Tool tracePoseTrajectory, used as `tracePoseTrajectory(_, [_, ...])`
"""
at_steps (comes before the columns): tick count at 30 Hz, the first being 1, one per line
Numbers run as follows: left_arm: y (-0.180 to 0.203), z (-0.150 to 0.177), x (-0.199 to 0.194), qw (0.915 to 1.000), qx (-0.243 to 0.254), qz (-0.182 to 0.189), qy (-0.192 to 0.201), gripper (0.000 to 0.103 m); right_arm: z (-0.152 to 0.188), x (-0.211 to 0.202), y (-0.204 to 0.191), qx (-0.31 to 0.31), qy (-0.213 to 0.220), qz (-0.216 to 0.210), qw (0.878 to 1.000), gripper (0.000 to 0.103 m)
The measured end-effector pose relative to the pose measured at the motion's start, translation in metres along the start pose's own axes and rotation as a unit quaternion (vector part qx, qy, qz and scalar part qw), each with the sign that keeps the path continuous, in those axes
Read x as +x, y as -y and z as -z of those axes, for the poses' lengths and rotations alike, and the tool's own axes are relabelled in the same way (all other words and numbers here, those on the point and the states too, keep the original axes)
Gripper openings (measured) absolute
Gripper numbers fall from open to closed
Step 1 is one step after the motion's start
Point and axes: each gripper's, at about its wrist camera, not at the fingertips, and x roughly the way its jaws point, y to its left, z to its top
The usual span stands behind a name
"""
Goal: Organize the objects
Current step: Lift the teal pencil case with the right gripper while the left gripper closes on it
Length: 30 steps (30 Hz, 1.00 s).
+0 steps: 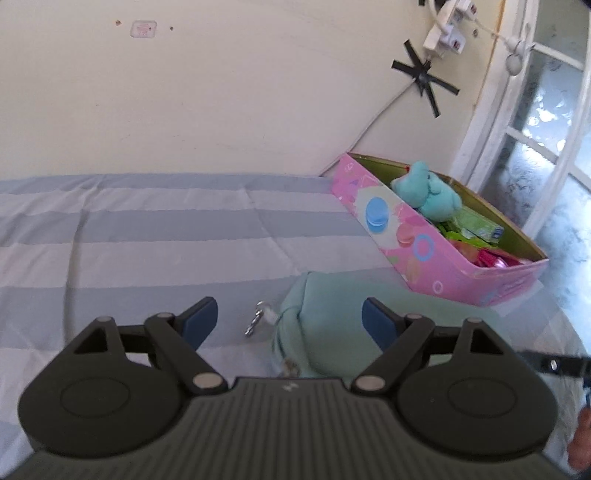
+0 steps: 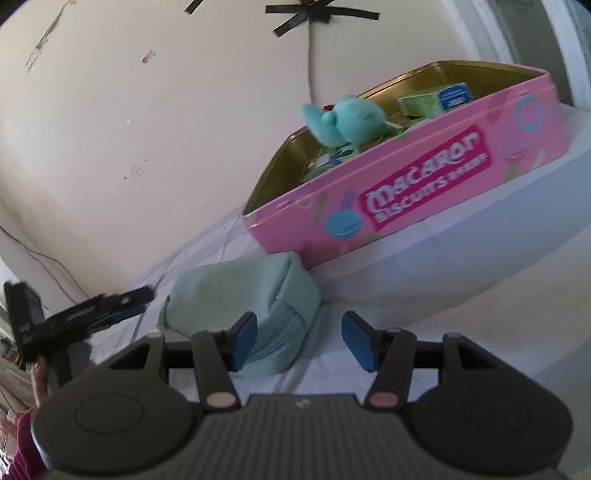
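Note:
A mint-green fabric pouch (image 1: 325, 325) (image 2: 251, 295) lies on the striped bedsheet (image 1: 147, 240), with a metal key ring (image 1: 258, 317) at its end. My left gripper (image 1: 290, 321) is open; the pouch end and ring sit between its blue pads without touching them. My right gripper (image 2: 301, 341) is also open, its left pad (image 2: 243, 339) in front of the pouch and only sheet in the gap. Just behind the pouch stands an open pink biscuit tin (image 1: 424, 254) (image 2: 406, 192). It holds a teal plush toy (image 1: 424, 188) (image 2: 343, 118) and green boxes (image 1: 480, 225) (image 2: 436, 98).
The cream wall (image 1: 221, 110) rises right behind the bed. A cable taped with black strips (image 1: 424, 79) leads up to a power strip (image 1: 447, 26). A white-framed glass door (image 1: 535, 147) stands to the right of the tin. The other gripper's black body (image 2: 85, 314) shows at the left of the right wrist view.

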Motion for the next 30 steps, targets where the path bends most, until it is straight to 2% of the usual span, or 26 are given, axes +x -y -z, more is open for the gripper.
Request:
tracePoseTrajectory(4, [0.008,0.003,0.022,0.9996,0.003,-0.01,-0.027,0.088,-0.004,0.011,-0.004,-0.01,0.0,-0.003,1.0,0.06])
tracePoseTrajectory(7, [0.013,0.011,0.033,0.9989,0.001,-0.02,-0.042,0.082,-0.007,0.027,-0.003,-0.016,-0.011,-0.004,1.0,0.06])
tracePoseTrajectory(9, [0.017,0.014,0.03,0.9992,0.001,-0.02,-0.036,0.069,-0.007,0.032,-0.006,-0.028,-0.007,-0.008,1.0,0.06])
tracePoseTrajectory(15, [0.023,0.018,0.021,0.9987,-0.006,-0.042,-0.029,0.065,0.002,0.035,-0.017,-0.069,0.006,0.003,0.998,0.057])
tracePoseTrajectory(21, [0.03,0.026,0.008,0.9975,-0.008,-0.064,-0.027,0.063,0.006,0.03,-0.018,-0.069,0.01,0.008,0.998,0.051])
tracePoseTrajectory(30, [0.037,0.048,-0.023,0.9962,-0.017,-0.08,-0.03,0.063,0.021,0.012,-0.018,-0.086,0.007,0.003,0.996,0.05])
